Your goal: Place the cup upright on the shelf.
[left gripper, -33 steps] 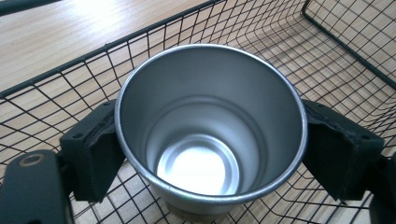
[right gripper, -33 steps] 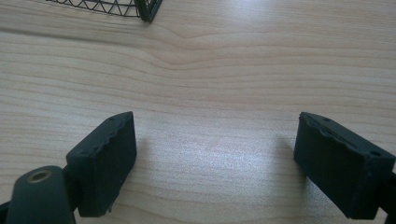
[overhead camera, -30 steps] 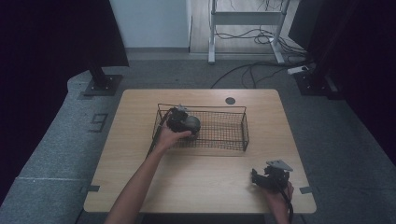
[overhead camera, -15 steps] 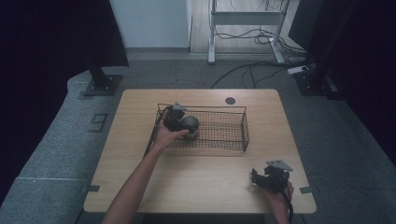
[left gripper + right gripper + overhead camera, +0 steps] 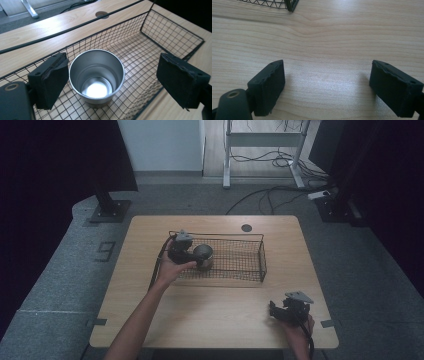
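Steel cup (image 5: 97, 76) stands upright in the wire basket (image 5: 172, 37).
Left hand-held gripper (image 5: 112, 80) has just opened, jaws apart beside it; right hand-held gripper (image 5: 327, 87) rests agape over the worktop (image 5: 332, 37).

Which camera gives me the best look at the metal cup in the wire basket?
The left gripper view: it looks straight down into the upright metal cup, showing its rim and shiny bottom, standing in the wire basket. The high view shows it as a small grey shape beside the left gripper. The right gripper view shows bare table.
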The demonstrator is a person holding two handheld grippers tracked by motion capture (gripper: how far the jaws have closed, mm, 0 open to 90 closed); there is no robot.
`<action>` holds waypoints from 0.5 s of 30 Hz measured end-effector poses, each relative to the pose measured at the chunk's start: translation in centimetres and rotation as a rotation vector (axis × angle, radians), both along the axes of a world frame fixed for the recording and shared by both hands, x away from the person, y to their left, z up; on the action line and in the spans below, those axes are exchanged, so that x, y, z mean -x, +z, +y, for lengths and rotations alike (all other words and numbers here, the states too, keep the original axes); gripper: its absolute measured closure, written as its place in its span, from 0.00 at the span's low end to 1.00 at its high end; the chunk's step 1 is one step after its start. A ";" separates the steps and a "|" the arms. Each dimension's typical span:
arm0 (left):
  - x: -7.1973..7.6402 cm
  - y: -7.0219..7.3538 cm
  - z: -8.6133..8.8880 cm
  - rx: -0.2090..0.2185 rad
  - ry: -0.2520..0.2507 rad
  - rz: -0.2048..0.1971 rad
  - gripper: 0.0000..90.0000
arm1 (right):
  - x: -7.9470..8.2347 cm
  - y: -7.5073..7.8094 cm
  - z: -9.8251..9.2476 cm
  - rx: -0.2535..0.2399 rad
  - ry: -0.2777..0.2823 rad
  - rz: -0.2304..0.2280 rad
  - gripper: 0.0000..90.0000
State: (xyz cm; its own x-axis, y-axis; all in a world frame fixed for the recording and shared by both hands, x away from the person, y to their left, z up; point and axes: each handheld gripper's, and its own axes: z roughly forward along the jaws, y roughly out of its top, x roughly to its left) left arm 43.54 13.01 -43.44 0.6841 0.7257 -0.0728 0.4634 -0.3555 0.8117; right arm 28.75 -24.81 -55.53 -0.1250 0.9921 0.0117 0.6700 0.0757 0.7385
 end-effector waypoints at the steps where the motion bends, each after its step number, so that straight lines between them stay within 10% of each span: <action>1: 0.2 0.1 0.1 0.005 -0.002 -0.002 0.13 | 0.0 0.0 0.0 0.000 0.000 0.000 0.14; 15: 4.6 -0.4 3.9 0.055 0.002 -0.028 0.15 | 0.0 0.0 0.0 -0.002 -0.004 0.000 0.14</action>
